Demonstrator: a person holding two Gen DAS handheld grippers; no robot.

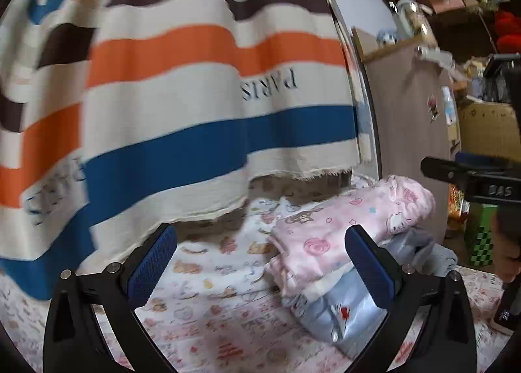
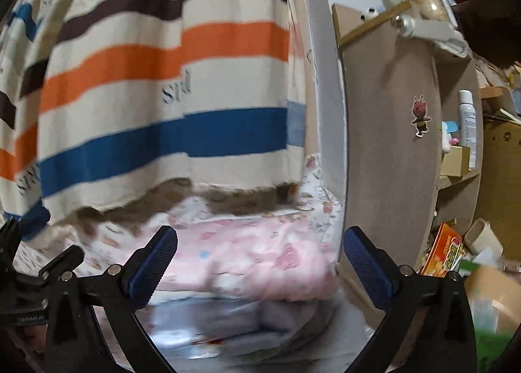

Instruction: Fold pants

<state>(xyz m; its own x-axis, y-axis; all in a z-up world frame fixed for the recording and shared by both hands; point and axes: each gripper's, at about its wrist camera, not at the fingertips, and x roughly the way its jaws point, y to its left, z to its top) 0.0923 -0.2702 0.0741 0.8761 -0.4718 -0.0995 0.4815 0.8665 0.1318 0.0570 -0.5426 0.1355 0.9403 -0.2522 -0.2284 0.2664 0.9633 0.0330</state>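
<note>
Left wrist: folded pants (image 1: 351,233) lengthwise left-right.

Dim indoor light, strong fisheye bending at edges; motion blur, heaviest in right wrist view

You see a curtain (image 1: 195,86) striped in cream, brown, orange and blue, with dark lettering. Below its hem, the bed sheet (image 1: 208,294) is white with small pink and brown cartoon prints. Right of the hem, the top folded pants (image 1: 351,220) are pink with cartoon figures; the garment beneath (image 1: 342,314) is light blue. Each gripper's fingers (image 1: 153,265) carry blue textured pads on black frames. The cabinet (image 2: 390,145) beside the curtain is grey-brown with a pink sticker (image 2: 420,115).
</note>
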